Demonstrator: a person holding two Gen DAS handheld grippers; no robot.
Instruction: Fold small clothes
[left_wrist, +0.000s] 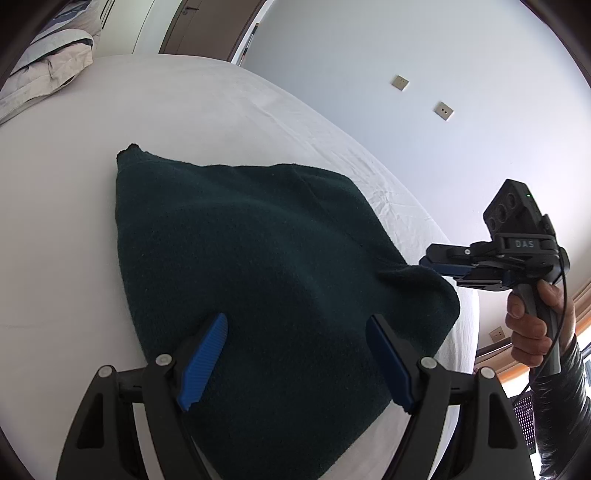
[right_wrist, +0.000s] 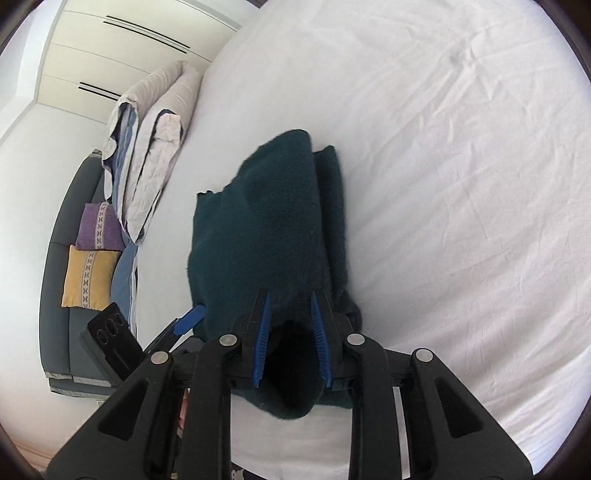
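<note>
A dark green knit garment (left_wrist: 240, 258) lies partly folded on the white bed sheet (left_wrist: 110, 129); in the right wrist view the garment (right_wrist: 266, 221) runs away from me as a long doubled strip. My left gripper (left_wrist: 297, 319) hovers open and wide over its near part, with nothing between the pads. One blue finger of the left gripper (right_wrist: 190, 317) shows beside the cloth. My right gripper (left_wrist: 424, 263) is at the garment's right corner, held by a hand. Seen from its own camera, the right gripper (right_wrist: 290, 295) stands narrowly open, a loose fold of the garment lying between its pads.
Folded bedding (right_wrist: 147, 147) lies along the bed's far left edge, also visible as bedding (left_wrist: 48, 62) at the top left. A grey sofa (right_wrist: 62, 295) with a purple cushion (right_wrist: 99, 229) and a yellow cushion (right_wrist: 88, 277) stands beyond. A white wall (left_wrist: 406, 74) rises behind the bed.
</note>
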